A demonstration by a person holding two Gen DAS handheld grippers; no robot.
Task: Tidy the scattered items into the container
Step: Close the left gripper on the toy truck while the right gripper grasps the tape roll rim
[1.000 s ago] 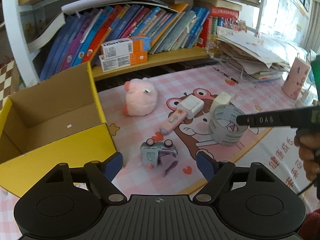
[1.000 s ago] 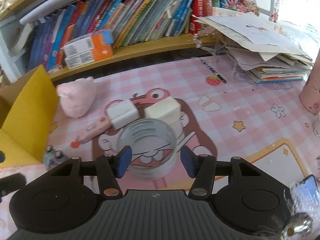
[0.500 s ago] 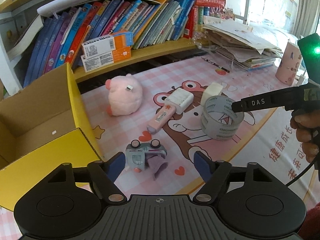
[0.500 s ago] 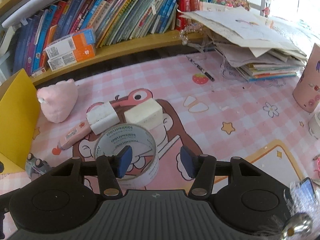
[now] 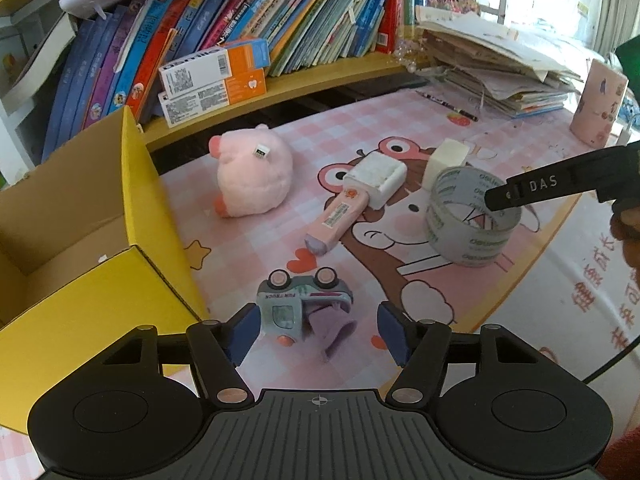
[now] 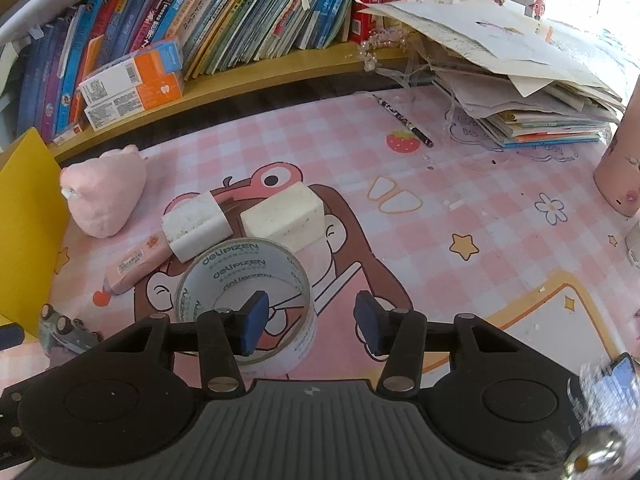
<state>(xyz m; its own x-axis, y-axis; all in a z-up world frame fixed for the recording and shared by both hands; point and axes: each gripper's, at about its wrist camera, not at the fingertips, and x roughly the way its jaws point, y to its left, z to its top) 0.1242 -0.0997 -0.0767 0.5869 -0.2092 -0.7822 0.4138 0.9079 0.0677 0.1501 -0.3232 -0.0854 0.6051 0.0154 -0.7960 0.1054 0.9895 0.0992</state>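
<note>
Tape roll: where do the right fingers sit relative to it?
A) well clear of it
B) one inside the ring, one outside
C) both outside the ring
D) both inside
B: in the right wrist view one of the fingers is inside the tape roll and the other outside its wall, the gripper open.

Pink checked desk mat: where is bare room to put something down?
Free: the pink checked mat between the black pen, the paper stack and the pink cup. Crowded: around the clear tape roll, white foam block and pink plush pig.
</note>
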